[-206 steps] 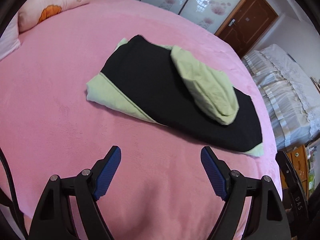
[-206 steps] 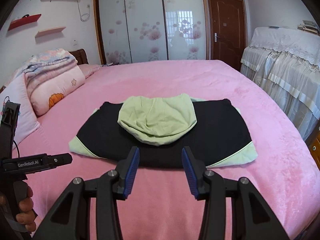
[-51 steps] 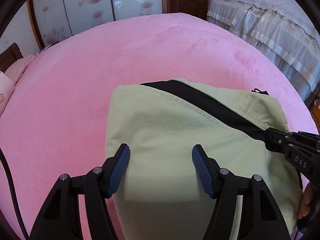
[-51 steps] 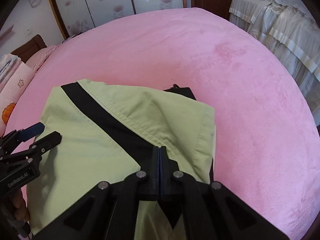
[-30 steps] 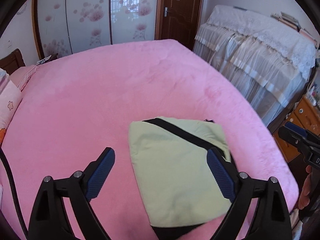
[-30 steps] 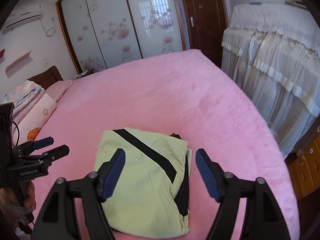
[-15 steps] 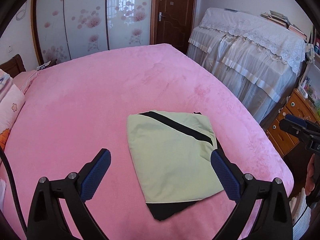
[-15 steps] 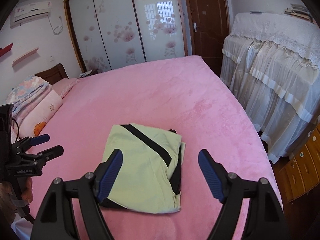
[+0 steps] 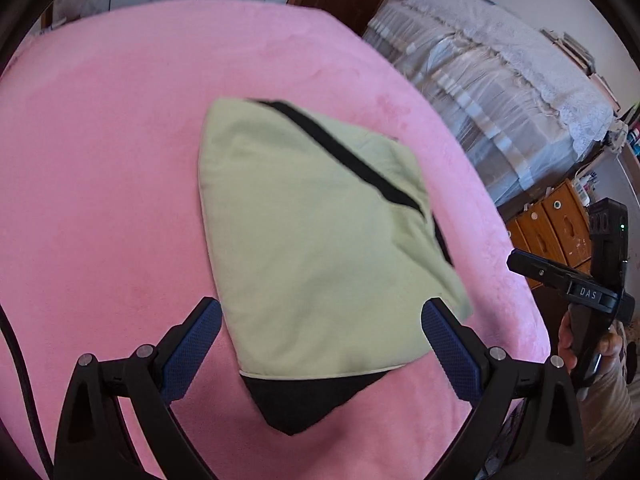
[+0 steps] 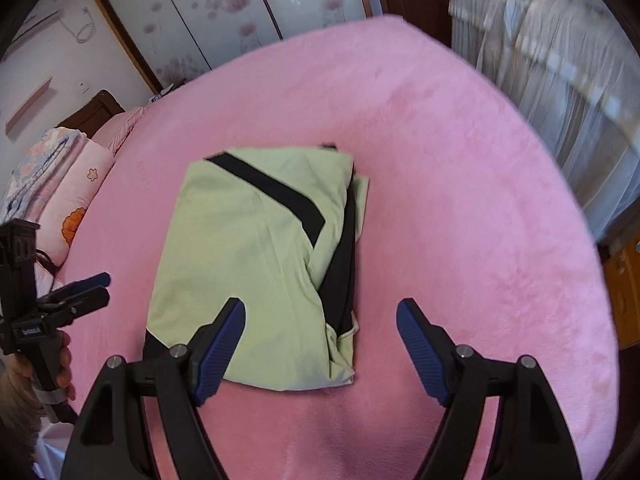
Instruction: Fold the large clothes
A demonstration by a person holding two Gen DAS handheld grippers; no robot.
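A folded jacket (image 9: 316, 236) — pale green with a black diagonal stripe and black layers showing at its edges — lies flat on the pink bed (image 9: 100, 168), nearer the bed's foot edge than its headboard end, and closer to the right side. In the right wrist view the jacket (image 10: 256, 264) forms a compact rectangle, with black fabric peeking out along its right edge and at the near left corner.

The left hand-held gripper (image 9: 320, 348) hangs above the near edge of the jacket, its blue-padded fingers spread wide and holding nothing. The right hand-held gripper (image 10: 320, 340) is likewise wide open — empty, above the jacket's near right corner. Pillows (image 10: 60, 184) sit at the headboard end, and a lace-draped cabinet (image 9: 500, 80) stands beside the bed.
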